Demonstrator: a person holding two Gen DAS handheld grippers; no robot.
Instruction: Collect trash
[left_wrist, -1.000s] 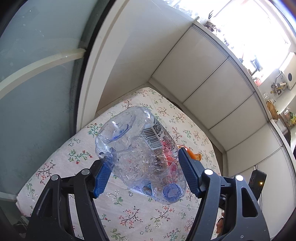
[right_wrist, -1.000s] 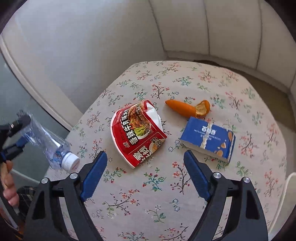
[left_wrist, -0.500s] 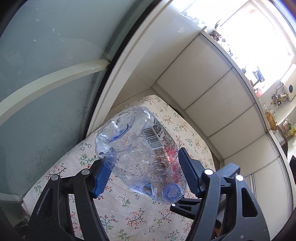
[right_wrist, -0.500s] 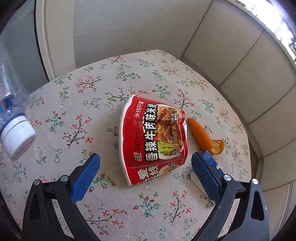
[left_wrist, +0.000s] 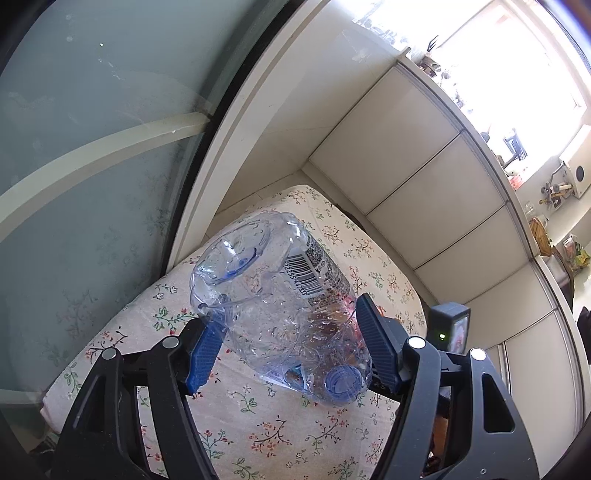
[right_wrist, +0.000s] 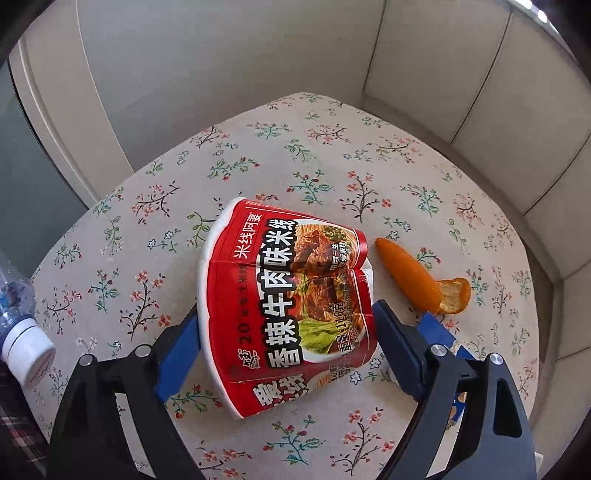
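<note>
The right gripper (right_wrist: 284, 347) hangs over the flattened noodle cup (right_wrist: 288, 295) on the bench (right_wrist: 369, 166), jaws closing with the cup between them, its long axis running straight ahead from them (pads look barely touching). The left gripper (left_wrist: 291, 350) is clamped on the plastic bottle (left_wrist: 280, 310).

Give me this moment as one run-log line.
left claw: shut on plastic bottle | right claw: closing around flattened noodle cup | orange peel: on tablecloth
</note>
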